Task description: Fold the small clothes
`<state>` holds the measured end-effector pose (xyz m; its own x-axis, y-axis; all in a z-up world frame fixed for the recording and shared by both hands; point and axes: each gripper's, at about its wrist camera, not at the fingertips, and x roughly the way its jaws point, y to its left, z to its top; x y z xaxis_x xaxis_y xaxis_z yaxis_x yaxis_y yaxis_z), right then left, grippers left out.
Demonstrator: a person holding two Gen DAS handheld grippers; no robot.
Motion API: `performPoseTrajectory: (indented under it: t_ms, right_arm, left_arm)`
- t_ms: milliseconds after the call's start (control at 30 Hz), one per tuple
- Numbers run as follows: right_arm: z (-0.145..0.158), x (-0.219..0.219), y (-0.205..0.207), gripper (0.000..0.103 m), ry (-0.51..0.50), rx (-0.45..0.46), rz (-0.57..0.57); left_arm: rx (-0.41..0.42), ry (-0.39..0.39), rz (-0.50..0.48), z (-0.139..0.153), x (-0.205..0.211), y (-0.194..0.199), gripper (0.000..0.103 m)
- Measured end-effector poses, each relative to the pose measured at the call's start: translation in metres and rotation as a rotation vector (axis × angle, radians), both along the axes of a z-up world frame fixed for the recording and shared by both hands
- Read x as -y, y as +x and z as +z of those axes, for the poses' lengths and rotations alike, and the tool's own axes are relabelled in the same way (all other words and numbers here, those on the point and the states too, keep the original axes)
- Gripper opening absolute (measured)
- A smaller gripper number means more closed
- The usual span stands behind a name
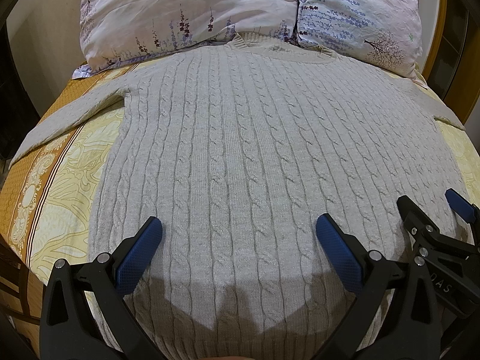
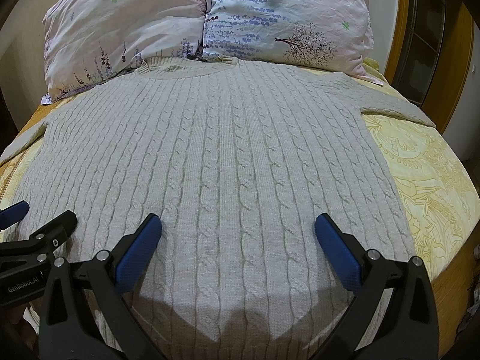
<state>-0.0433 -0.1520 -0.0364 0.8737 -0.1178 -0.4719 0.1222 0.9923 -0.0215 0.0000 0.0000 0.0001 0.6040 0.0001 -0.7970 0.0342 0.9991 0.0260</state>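
A pale grey cable-knit sweater [image 1: 240, 138] [image 2: 216, 150] lies flat on the bed, collar toward the pillows, both sleeves spread out to the sides. My left gripper [image 1: 238, 225] hovers open over the lower left part of its body, nothing between the blue pads. My right gripper [image 2: 238, 225] is open over the lower right part, also holding nothing. Each gripper shows at the edge of the other's view: the right one [image 1: 432, 207] and the left one [image 2: 42, 213]. The sweater's hem is hidden under the grippers.
Two floral pillows [image 1: 186, 12] [image 2: 285, 15] lean at the head of the bed, touching the collar. A yellow patterned bedspread [image 1: 60, 165] [image 2: 426, 174] shows on both sides of the sweater. A wooden bed frame [image 2: 399, 30] rises at the far right.
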Motion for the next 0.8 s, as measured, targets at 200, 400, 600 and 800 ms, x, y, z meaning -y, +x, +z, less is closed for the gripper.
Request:
performPoseTrajectory:
  t_ms: [200,400,600,800]
  right_arm:
    - [-0.0001,-0.0001,0.0003,0.101,0.000,0.000,0.000]
    - [-0.0003,-0.0003,0.0008,0.101,0.000,-0.001,0.000]
    - [-0.0026,-0.0010,0.0011,0.101,0.000,-0.006,0.000]
    - [-0.0015,-0.0010,0.0024,0.101,0.002,-0.009,0.001]
  left_arm:
    - [0.000,0.000,0.000,0.0000,0.0000,-0.0001,0.102]
    - [0.000,0.000,0.000,0.0000,0.0000,0.0000,0.102]
    - [-0.002,0.000,0.000,0.0000,0.0000,0.0000,0.102]
    - [-0.011,0.002,-0.003,0.0004,0.0010,0.0028,0.102]
